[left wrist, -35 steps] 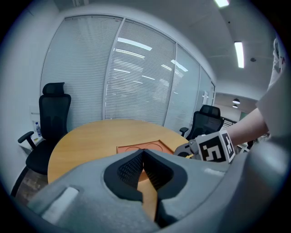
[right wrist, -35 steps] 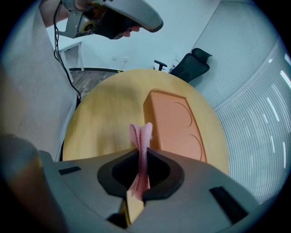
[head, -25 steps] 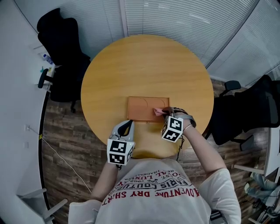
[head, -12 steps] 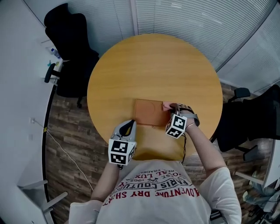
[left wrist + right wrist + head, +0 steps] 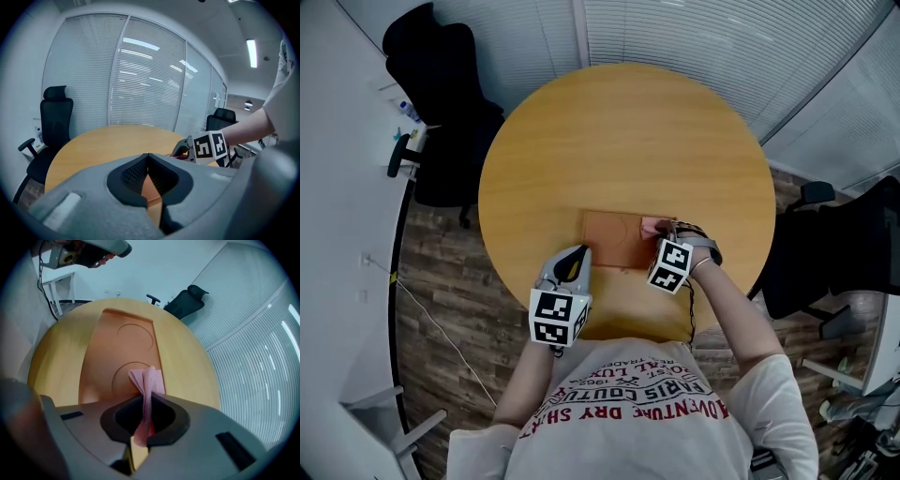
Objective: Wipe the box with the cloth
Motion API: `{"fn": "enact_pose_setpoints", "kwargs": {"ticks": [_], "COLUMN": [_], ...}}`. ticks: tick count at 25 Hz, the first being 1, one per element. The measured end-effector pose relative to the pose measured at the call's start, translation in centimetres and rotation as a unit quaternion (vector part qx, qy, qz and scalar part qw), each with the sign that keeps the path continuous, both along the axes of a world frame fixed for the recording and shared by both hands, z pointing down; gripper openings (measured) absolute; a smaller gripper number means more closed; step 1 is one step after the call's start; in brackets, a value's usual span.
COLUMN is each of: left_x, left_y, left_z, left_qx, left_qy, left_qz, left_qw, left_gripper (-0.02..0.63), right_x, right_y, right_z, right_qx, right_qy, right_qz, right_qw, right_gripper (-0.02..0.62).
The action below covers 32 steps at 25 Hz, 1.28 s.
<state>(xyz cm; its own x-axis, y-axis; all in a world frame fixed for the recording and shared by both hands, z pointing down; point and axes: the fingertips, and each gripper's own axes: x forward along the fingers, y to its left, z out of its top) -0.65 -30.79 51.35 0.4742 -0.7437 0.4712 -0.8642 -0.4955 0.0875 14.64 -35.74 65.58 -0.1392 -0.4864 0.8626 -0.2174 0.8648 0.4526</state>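
A flat brown box [image 5: 617, 238] with two embossed circles on its lid [image 5: 122, 357] lies on the round wooden table [image 5: 623, 150], near the front edge. My right gripper [image 5: 661, 232] is shut on a pink cloth [image 5: 147, 383], whose free end rests on the box's right part. The cloth [image 5: 651, 225] shows as a small pink patch in the head view. My left gripper [image 5: 573, 265] hovers at the box's left front corner, jaws shut with nothing between them [image 5: 148, 169].
A black office chair [image 5: 436, 103] stands at the table's far left and another [image 5: 834, 253] at the right. Window blinds run behind the table. A white desk edge [image 5: 337, 234] lines the left side. The table's far half carries nothing.
The right gripper with the cloth stayed at the box's right end after sliding there from the lid's middle. The left gripper moved slightly forward toward the box's corner.
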Motion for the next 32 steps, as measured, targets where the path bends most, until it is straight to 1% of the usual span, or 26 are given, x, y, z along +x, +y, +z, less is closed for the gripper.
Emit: {"fn": "enact_pose_setpoints", "kwargs": {"ticks": [5, 8, 11, 14, 21, 25, 28, 32], "left_x": [1.0, 1.2, 0.6, -0.1, -0.2, -0.2, -0.3, -0.1], "left_y": [-0.1, 0.3, 0.5, 0.8, 3.0, 4.0, 4.7, 5.3], "left_z": [-0.3, -0.3, -0.6, -0.7, -0.5, -0.4, -0.4, -0.6], "left_qx": [0.008, 0.007, 0.01, 0.011, 0.007, 0.008, 0.009, 0.013], "left_qy": [-0.001, -0.003, -0.004, -0.003, 0.0, 0.002, 0.006, 0.015], "left_qz": [0.013, 0.015, 0.006, -0.005, 0.001, 0.003, -0.001, -0.004], "left_qw": [0.9999, 0.9999, 0.9999, 0.9999, 1.0, 1.0, 0.9999, 0.9998], "left_gripper": [0.009, 0.009, 0.009, 0.009, 0.009, 0.009, 0.009, 0.009], "right_x": [0.1, 0.1, -0.2, -0.3, -0.8, -0.7, -0.7, -0.4], "right_y": [1.4, 2.6, 3.9, 4.8, 7.9, 9.4, 10.6, 12.1], "right_z": [0.2, 0.2, 0.1, 0.1, 0.0, 0.0, 0.0, 0.2], "right_qx": [-0.024, -0.054, -0.083, -0.091, -0.138, -0.164, -0.175, -0.206], "right_qy": [-0.001, -0.003, -0.002, 0.003, 0.001, -0.006, -0.016, -0.035], "right_qz": [-0.01, -0.015, -0.021, -0.026, -0.033, -0.022, -0.014, 0.018], "right_qw": [1.0, 0.998, 0.996, 0.996, 0.99, 0.986, 0.984, 0.978], "right_gripper": [0.031, 0.031, 0.029, 0.031, 0.029, 0.029, 0.029, 0.031]}}
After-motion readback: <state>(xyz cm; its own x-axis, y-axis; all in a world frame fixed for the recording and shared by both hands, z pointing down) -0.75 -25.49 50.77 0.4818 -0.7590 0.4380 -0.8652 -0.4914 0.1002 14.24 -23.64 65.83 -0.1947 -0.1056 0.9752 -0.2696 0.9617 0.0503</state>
